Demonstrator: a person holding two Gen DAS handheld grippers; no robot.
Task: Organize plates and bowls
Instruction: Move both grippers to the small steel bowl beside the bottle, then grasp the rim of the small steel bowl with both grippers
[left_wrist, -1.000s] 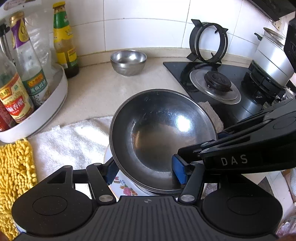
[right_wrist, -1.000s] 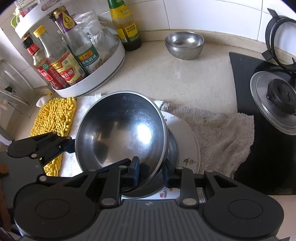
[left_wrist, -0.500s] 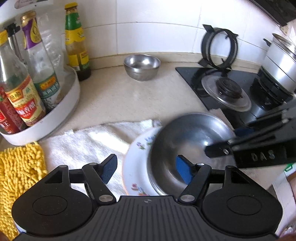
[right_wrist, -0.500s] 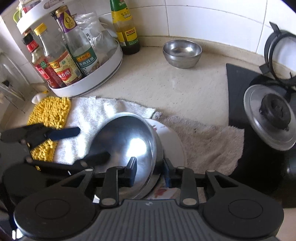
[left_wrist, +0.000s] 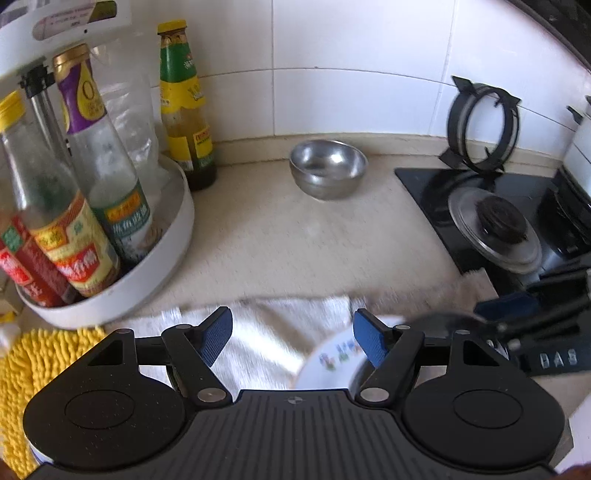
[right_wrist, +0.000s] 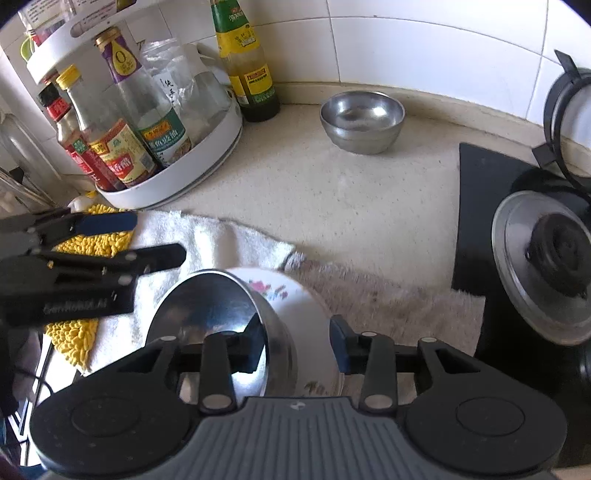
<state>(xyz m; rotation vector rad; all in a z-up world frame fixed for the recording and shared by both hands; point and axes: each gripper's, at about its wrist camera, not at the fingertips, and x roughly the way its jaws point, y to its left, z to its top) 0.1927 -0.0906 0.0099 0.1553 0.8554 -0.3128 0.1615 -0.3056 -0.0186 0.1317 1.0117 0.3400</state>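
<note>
A large steel bowl rests on a white flowered plate on the towel. My right gripper is open, its jaws astride the bowl's right rim with a gap on both sides. My left gripper is open and empty above the white towel, left of the plate. It also shows in the right wrist view. A small steel bowl stands at the back by the wall, also in the right wrist view.
A white turntable rack with sauce bottles stands at the left, a lone bottle behind it. A yellow mat lies front left. The black stove with burner and pot support is at the right. A grey towel lies by it.
My left gripper let go of the large bowl and drew back to the left. The bowl came down onto the plate and my right gripper's jaws opened off its rim.
</note>
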